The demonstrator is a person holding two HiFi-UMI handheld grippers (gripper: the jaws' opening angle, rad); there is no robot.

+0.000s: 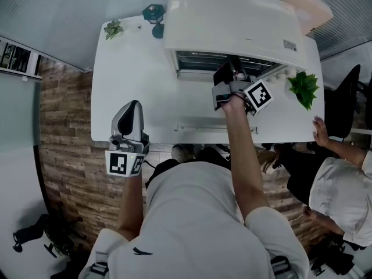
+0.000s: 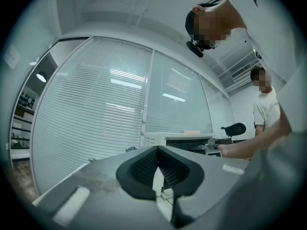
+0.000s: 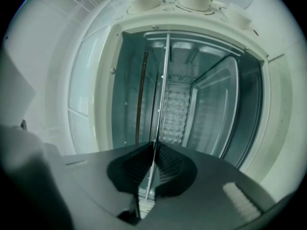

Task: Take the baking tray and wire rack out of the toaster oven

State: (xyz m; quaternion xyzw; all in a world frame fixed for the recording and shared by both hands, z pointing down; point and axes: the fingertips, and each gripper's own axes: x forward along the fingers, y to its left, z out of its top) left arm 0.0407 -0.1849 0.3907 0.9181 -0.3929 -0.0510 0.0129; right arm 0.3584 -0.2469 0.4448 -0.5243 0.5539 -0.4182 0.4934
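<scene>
A white toaster oven [image 1: 232, 16] stands at the back of the white table [image 1: 125, 68] with its door [image 1: 216, 122] folded down. My right gripper [image 1: 225, 75] reaches into the oven mouth, rolled on its side. In the right gripper view the jaws [image 3: 154, 146] are shut on a thin metal edge seen edge-on, which looks like the wire rack [image 3: 163, 90]; it runs straight back into the cavity [image 3: 216, 104]. I cannot make out the baking tray. My left gripper [image 1: 132, 110] hovers over the table's front left, its tips [image 2: 157, 148] together with nothing between them.
A leafy plant [image 1: 303, 89] sits right of the oven; a small plant [image 1: 113, 29] and a teal object [image 1: 154, 15] stand at the back left. A second person [image 1: 343, 185] stands at the right with a hand [image 1: 319, 129] on the table. A heating rod [image 3: 142, 95] lines the cavity.
</scene>
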